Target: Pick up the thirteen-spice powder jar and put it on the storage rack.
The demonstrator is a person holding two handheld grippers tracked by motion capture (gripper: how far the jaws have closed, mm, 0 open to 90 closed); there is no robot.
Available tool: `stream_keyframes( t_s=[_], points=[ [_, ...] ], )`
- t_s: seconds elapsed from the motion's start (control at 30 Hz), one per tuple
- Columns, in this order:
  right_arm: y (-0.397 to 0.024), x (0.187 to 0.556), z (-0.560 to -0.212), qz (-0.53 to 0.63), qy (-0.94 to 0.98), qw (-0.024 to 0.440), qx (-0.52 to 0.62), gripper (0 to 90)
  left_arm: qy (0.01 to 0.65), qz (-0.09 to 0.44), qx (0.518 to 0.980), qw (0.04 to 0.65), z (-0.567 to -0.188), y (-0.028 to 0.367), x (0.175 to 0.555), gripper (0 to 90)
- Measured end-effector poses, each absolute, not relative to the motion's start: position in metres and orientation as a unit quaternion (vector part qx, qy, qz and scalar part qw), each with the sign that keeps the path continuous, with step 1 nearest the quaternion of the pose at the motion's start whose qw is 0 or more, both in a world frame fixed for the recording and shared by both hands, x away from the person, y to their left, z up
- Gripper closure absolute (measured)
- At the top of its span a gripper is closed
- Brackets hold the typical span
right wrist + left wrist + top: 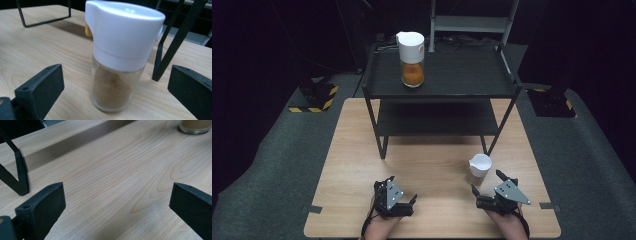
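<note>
A small glass jar point(480, 165) with a white lid stands upright on the wooden table point(432, 165), right of centre. It holds brown powder point(112, 87). My right gripper point(487, 182) is just in front of it, open. In the right gripper view the jar point(120, 45) stands between and slightly beyond the spread jaws point(117, 77), touching neither. My left gripper point(402, 189) rests open near the front edge, with bare wood between its jaws point(117, 195). The jar's base point(195, 126) shows far off at the top right of the left gripper view.
A black two-tier shelf point(447, 75) stands on the back half of the table. A taller jar point(412, 60) with a white lid and orange contents sits on its top tier. One shelf leg point(170, 50) stands close behind the small jar, another point(20, 175) ahead of my left gripper.
</note>
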State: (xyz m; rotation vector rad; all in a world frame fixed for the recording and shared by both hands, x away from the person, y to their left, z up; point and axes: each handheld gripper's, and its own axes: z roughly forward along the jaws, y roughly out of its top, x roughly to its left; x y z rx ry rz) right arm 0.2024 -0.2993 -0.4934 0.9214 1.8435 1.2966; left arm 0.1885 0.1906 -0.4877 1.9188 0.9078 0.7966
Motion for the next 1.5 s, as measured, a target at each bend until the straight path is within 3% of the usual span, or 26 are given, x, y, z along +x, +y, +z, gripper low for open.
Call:
stream_keyframes(
  t_s=[0.43, 0.97, 1.2, 1.5],
  points=[
    [-0.294, 0.221, -0.491, 0.507, 0.702, 0.326, 0.380, 1.9, 0.361, 0.312, 0.768, 0.428, -0.488, 0.193, 0.190, 0.8],
    [-0.289, 0.232, -0.506, 0.533, 0.677, 0.316, 0.397, 23.6, 0.360, 0.308, 0.768, 0.431, -0.488, 0.195, 0.191, 0.8],
    [-0.293, 0.234, -0.511, 0.548, 0.667, 0.311, 0.397, 29.2, 0.360, 0.308, 0.768, 0.431, -0.488, 0.196, 0.191, 0.8],
    [-0.294, 0.234, -0.511, 0.548, 0.669, 0.314, 0.391, 30.1, 0.359, 0.308, 0.768, 0.432, -0.488, 0.196, 0.191, 0.8]
  ],
)
